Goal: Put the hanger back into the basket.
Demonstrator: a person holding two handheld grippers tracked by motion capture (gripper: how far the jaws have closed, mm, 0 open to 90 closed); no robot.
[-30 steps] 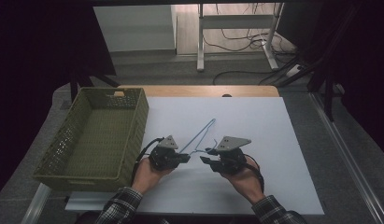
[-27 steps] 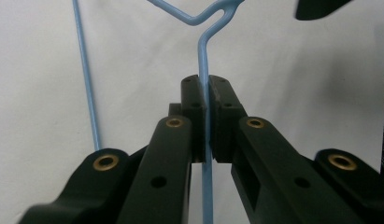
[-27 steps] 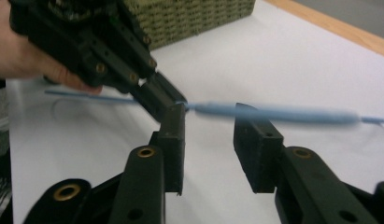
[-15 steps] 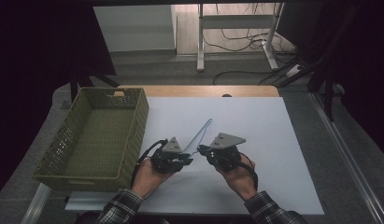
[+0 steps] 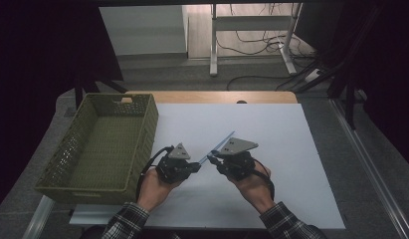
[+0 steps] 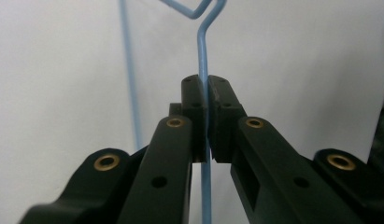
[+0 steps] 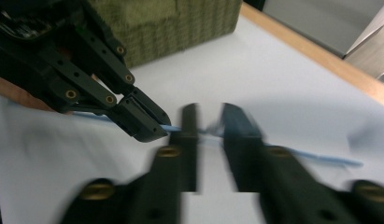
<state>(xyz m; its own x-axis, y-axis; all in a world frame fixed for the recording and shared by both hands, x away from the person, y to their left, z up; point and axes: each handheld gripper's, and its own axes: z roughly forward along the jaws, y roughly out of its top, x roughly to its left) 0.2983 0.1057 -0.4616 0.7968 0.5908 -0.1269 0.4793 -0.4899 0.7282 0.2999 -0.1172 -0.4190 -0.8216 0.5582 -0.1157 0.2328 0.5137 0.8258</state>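
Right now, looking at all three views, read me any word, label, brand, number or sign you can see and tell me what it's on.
There are none to read.
Green basket: no label or print shows on it.
Blue wire: bare, no tag.
Left hand-held gripper and right hand-held gripper: plain black jaws with brass fittings, no markings; the right gripper view is blurred.
White table sheet: blank.

A green woven basket (image 5: 100,144) (open-topped) sits at the white table's (image 5: 291,134) left edge
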